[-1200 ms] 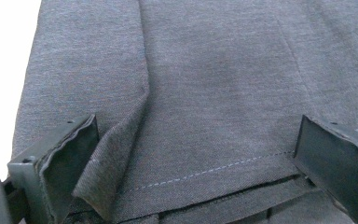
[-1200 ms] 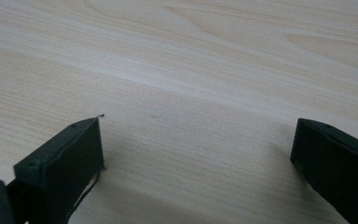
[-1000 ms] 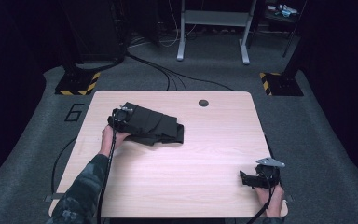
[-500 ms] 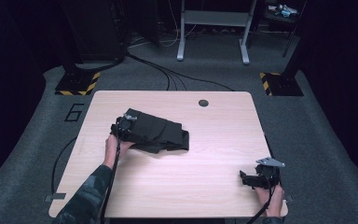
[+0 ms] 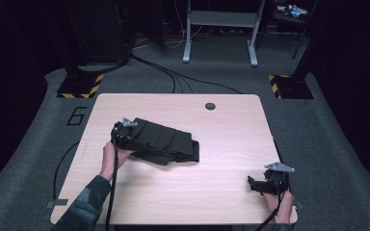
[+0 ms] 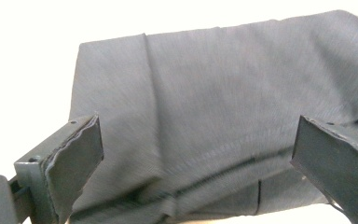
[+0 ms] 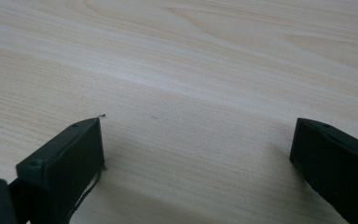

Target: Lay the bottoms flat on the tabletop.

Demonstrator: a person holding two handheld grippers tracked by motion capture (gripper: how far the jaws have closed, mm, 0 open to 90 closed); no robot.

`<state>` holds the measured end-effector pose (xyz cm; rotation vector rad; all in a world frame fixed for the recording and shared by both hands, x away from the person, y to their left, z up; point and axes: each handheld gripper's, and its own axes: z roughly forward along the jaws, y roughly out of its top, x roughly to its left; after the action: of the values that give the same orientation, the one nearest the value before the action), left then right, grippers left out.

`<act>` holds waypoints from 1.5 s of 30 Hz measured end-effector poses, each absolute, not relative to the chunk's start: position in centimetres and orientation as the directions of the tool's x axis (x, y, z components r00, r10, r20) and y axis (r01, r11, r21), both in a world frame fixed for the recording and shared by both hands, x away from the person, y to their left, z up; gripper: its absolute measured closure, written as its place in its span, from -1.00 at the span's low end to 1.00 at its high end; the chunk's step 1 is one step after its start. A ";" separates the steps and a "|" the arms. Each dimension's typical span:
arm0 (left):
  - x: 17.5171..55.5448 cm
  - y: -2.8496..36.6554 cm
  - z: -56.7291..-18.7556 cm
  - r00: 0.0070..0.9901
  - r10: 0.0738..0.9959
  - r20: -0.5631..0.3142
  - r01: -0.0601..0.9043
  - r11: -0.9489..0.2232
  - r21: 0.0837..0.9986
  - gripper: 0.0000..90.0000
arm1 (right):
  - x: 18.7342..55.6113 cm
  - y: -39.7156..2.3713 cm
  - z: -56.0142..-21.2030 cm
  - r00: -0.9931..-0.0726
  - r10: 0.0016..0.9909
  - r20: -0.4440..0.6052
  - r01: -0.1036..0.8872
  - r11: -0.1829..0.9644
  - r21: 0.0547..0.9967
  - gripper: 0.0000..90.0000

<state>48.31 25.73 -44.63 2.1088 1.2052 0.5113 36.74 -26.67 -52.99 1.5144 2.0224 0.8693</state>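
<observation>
Since a second ago the folded black cloth (image 5: 161, 142) has slid rightward across the bench (image 5: 221, 125). Left gripper (image 5: 125, 132) sits at its left end, fingers (image 6: 74, 158) spread wide over it; its length runs rightward. Right gripper (image 5: 257, 184) rests well apart, open, empty.

Light wood table (image 5: 221, 192), rounded corners, centre of frame, standing on grey carpet. Small dark round grommet (image 5: 210, 106) near its far edge. Folded black cloth (image 5: 166, 143) lies left of centre on the tabletop.
</observation>
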 end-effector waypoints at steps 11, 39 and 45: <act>52.4 27.9 -47.5 0.467 0.884 0.025 0.684 -0.379 0.623 -0.96 | 36.8 -26.7 -53.0 -0.284 0.959 0.006 0.663 0.192 0.724 -0.94; 46.4 22.4 -49.1 0.464 0.886 0.008 0.659 -0.351 0.666 -0.96 | 36.7 -26.7 -53.0 -0.286 0.958 0.001 0.661 0.197 0.724 -0.93; 44.7 21.4 -49.0 0.478 0.878 0.009 0.646 -0.358 0.675 -0.95 | 36.7 -26.7 -53.0 -0.286 0.958 0.003 0.661 0.195 0.724 -0.93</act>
<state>44.74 21.38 -49.03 2.1197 1.2552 0.4981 36.74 -26.72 -52.98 1.5084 2.0220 0.8691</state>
